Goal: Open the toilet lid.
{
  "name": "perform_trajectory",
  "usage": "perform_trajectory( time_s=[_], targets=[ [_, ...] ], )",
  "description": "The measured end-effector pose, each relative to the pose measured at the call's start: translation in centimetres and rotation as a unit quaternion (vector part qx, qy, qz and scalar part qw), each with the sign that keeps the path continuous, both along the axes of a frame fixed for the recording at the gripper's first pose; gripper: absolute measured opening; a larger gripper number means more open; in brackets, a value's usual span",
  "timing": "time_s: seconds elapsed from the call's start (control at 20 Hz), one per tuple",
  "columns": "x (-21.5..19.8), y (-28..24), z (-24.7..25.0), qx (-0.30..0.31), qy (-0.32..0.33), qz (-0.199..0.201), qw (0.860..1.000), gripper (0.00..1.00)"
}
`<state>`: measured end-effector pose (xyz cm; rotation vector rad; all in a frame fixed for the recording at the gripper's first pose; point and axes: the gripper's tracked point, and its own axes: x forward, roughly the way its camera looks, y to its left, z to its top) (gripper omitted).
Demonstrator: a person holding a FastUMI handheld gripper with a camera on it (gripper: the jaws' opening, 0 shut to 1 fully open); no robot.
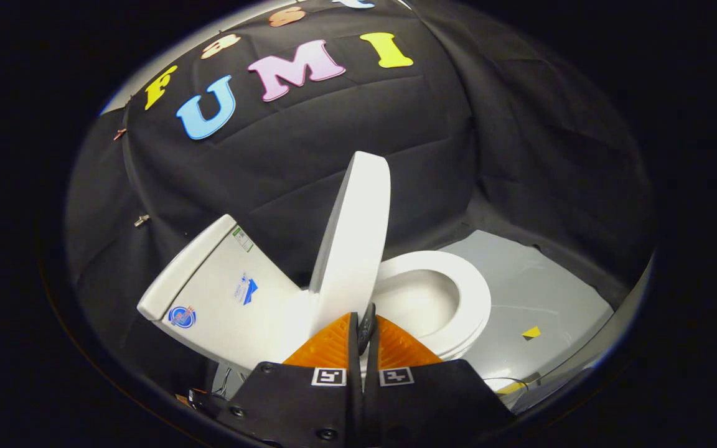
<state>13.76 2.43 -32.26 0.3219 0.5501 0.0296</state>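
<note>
We saw the toilet lid [353, 236] raised nearly upright above the seat [467, 292]. Our gripper [361, 330] was closed, its fingers pressed together just below the lid's edge, holding nothing.

The white plastic toilet lid [353, 239] stands raised just beyond the claw [361, 330], whose fingers lie closed together. The white ceramic tank [221, 292] sits to the lid's left, the white oval seat ring [458, 298] to its right. The toilet rests on a grey floor panel [539, 292], where a small yellow tape marker [531, 332] lies right of the seat.

A small yellow marker [531, 332] lies on the grey floor [539, 286] beside black cloth [309, 155].
</note>
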Motion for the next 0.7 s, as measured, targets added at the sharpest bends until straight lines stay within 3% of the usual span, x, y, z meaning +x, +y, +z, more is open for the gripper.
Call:
perform_trajectory(
  time_s=[0.7],
  targets=[
    [-1.1, 14.8, 5.7, -0.039, -0.07, 0.108, 0.991, 0.05]
  ],
)
